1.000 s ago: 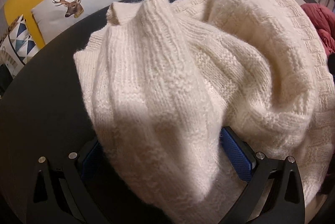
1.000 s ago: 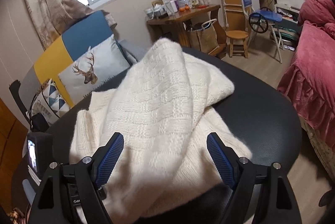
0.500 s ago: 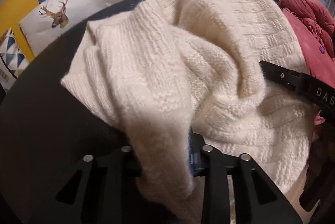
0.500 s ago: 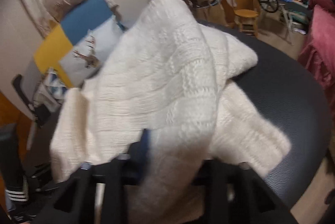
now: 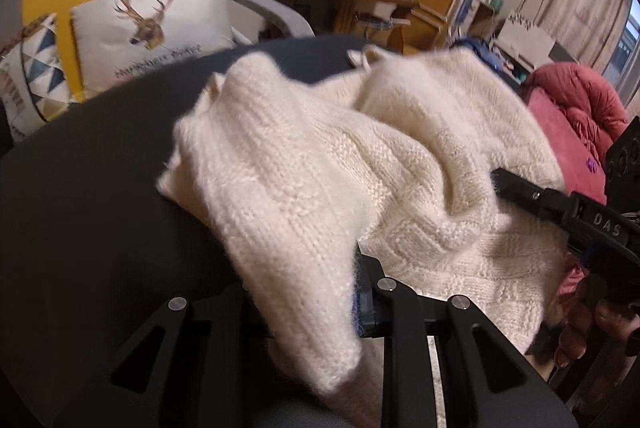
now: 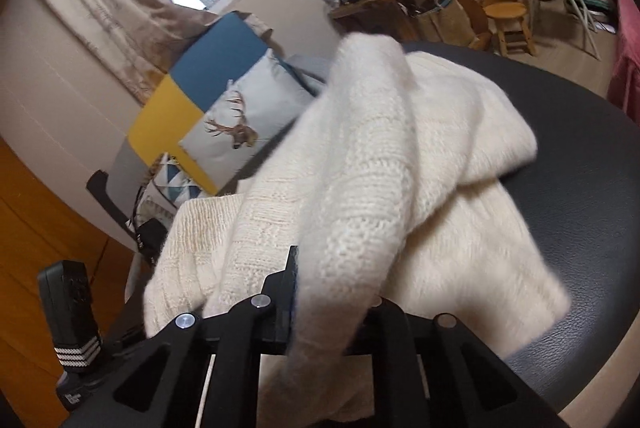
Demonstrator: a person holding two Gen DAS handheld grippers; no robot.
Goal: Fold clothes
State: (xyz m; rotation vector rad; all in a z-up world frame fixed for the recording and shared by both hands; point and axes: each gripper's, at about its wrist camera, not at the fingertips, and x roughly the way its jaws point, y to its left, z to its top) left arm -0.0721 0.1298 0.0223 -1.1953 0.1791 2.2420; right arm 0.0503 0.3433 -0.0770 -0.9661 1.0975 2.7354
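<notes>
Both tongs [image 5: 308,292] [image 6: 332,292] closing on sweater [image 5: 360,163]

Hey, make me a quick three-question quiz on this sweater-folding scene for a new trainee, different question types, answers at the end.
1. True or false: the cream sweater is already folded into a neat flat rectangle.
2. Multiple choice: what is between the jaws of the left gripper? A) a pillow B) a fold of the sweater C) nothing
3. Fill in: the sweater lies on a dark round ____.

Key
1. False; it is bunched and rumpled.
2. B; the right gripper grips a fold too, and both grippers' jaws are closing.
3. Table.
</notes>
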